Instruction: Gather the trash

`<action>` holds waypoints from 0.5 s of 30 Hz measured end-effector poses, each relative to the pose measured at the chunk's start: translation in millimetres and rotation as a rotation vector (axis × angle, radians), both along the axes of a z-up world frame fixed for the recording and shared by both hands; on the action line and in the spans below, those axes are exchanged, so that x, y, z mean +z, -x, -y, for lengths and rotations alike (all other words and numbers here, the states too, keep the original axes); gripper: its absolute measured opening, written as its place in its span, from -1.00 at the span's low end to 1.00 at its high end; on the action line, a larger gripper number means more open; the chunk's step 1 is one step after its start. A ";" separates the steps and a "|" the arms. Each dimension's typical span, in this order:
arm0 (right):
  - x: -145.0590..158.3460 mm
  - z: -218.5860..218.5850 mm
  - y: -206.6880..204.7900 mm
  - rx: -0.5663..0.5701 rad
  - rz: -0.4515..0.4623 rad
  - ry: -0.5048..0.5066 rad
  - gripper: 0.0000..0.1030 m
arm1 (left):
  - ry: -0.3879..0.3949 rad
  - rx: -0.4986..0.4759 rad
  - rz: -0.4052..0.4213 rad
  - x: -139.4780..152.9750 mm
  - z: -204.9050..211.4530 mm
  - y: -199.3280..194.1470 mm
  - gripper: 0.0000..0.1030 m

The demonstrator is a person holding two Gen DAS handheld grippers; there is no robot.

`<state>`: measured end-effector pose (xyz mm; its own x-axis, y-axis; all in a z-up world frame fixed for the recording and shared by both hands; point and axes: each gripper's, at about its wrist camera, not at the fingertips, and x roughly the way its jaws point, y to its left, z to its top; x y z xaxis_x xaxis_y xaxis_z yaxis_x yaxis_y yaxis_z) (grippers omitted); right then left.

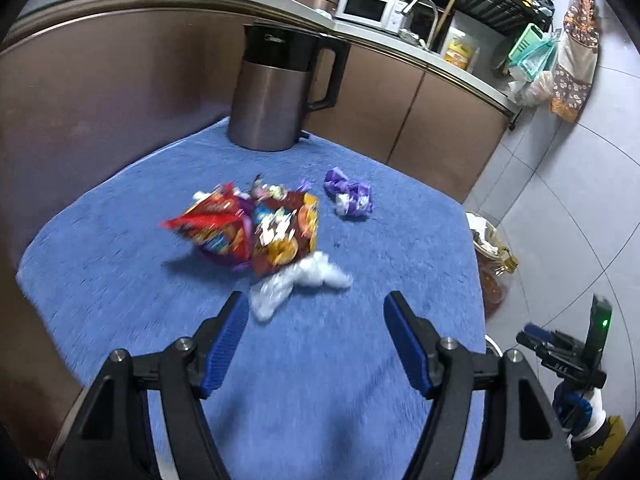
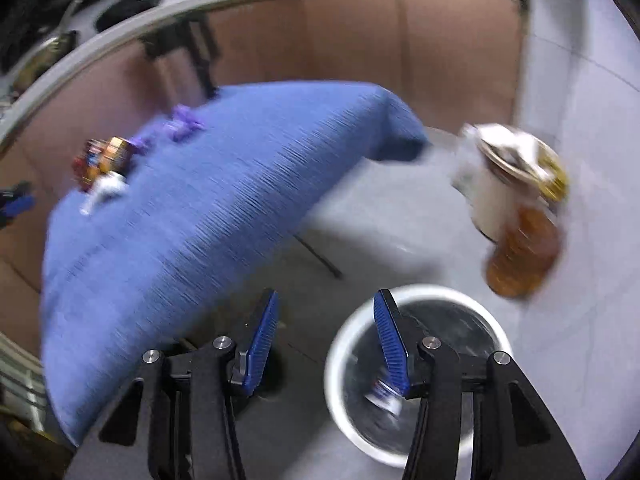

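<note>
Left wrist view: the left claw (image 1: 316, 312) gapes wide over the blue-covered counter (image 1: 120, 272), a white crumpled wrapper (image 1: 296, 284) just ahead, snack bags (image 1: 256, 232) beyond, purple wrappers (image 1: 350, 194) nearer the kettle (image 1: 276, 92). Right wrist view: the right claw (image 2: 326, 316) hangs wide, empty, above the white bin (image 2: 344, 360), which holds a small wrapper (image 2: 384, 394).

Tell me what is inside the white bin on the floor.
The right wrist view shows one small crumpled wrapper, blue and white, lying in the white bin. The open right gripper and motion blur hide part of the bin's inside, so more could be there.
</note>
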<state>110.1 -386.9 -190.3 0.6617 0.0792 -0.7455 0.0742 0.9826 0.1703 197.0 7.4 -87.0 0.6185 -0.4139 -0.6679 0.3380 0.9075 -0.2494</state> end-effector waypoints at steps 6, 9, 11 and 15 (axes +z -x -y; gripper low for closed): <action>34.1 -55.1 -69.7 0.160 0.082 -0.088 -0.03 | -0.012 -0.004 0.053 6.7 6.6 -62.6 0.33; 50.4 -80.5 -118.1 0.240 0.115 -0.117 -0.03 | -0.014 0.001 0.010 -2.1 4.0 -94.4 0.33; 55.9 -99.5 -155.2 0.290 0.124 -0.124 -0.02 | -0.020 -0.007 -0.022 -11.5 4.0 -109.2 0.33; 50.7 -133.5 -223.5 0.341 0.105 -0.120 0.02 | -0.034 -0.038 -0.072 -29.6 9.4 -127.1 0.32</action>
